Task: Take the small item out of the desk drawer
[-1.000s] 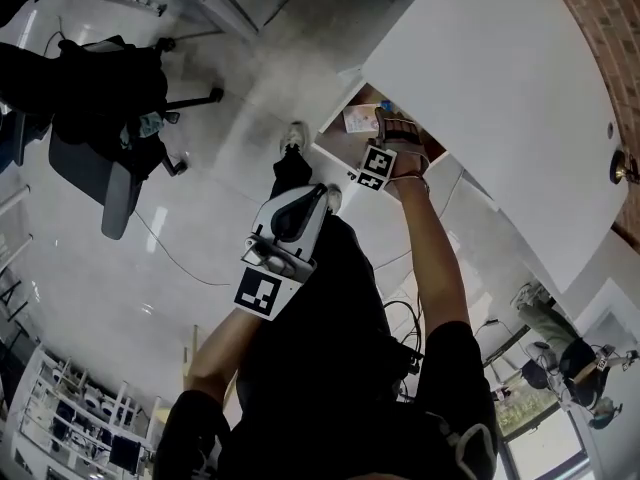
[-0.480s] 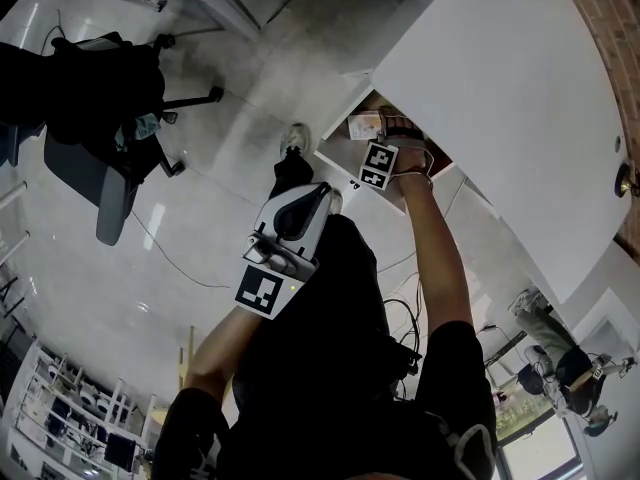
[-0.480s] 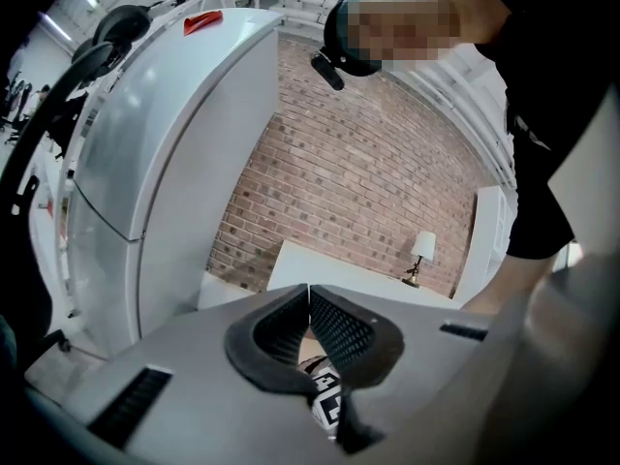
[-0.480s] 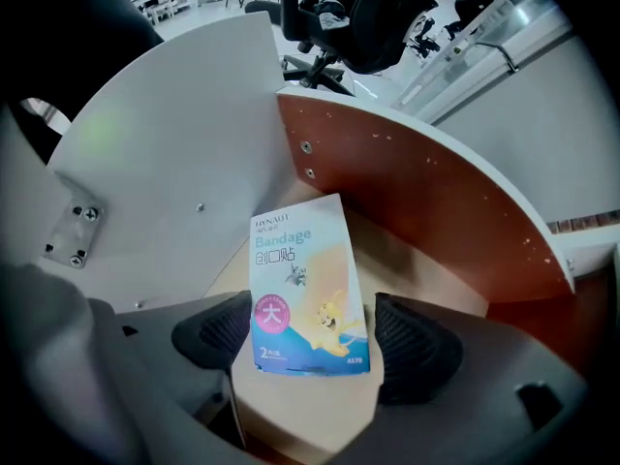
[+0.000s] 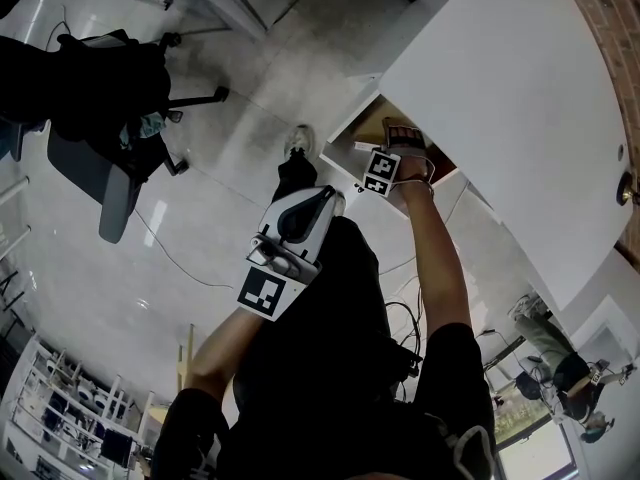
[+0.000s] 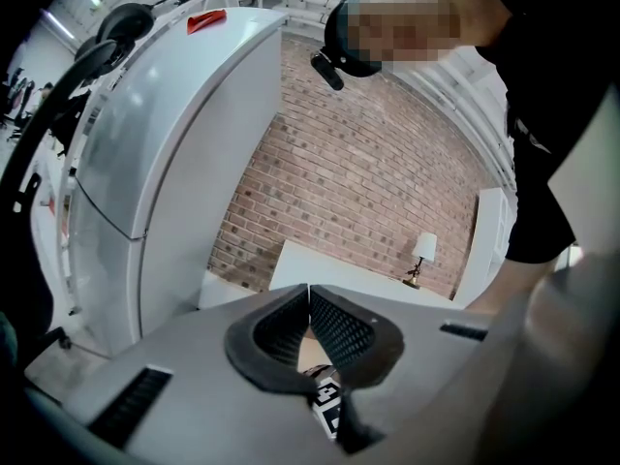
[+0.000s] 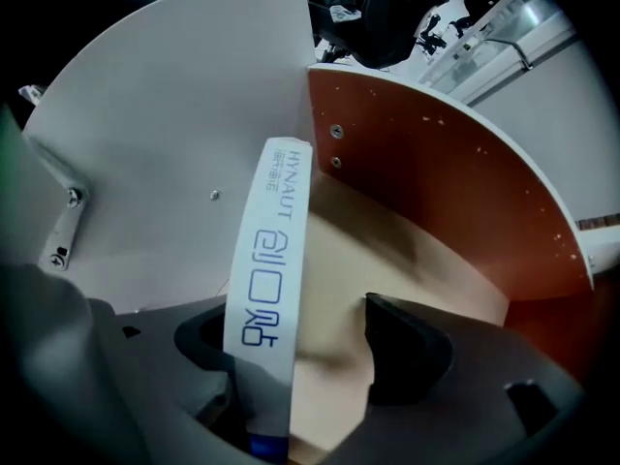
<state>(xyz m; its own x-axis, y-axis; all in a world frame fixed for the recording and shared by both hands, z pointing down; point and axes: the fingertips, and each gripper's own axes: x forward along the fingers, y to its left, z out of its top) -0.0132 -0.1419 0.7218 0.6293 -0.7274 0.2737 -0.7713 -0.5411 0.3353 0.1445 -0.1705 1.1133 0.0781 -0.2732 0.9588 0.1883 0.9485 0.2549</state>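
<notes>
The desk drawer [image 5: 345,136] stands pulled out from under the white desk [image 5: 500,98]. My right gripper [image 5: 398,136] reaches into it, its marker cube [image 5: 379,172] just behind. In the right gripper view a long white item with blue print [image 7: 271,260] stands between the jaws of the right gripper [image 7: 300,329]. The item leans on the left finger [image 7: 208,342], and a wide gap separates it from the right finger [image 7: 402,342], so the gripper is open. The drawer's pale wooden floor [image 7: 387,250] and red-brown wall [image 7: 436,182] lie beyond. My left gripper [image 5: 322,201] hangs by the person's thigh, shut and empty [image 6: 309,294].
A black office chair [image 5: 100,158] stands on the glossy floor at the left, with a thin cable [image 5: 190,268] trailing near it. The person's shoe [image 5: 297,143] is close to the drawer front. A brick wall [image 6: 368,172], a small lamp [image 6: 423,250] and a tall white cabinet [image 6: 165,163] show in the left gripper view.
The right gripper has moved a little further over the drawer, and the pale item seen lying beside it earlier is now mostly hidden. The left gripper has hardly moved.
</notes>
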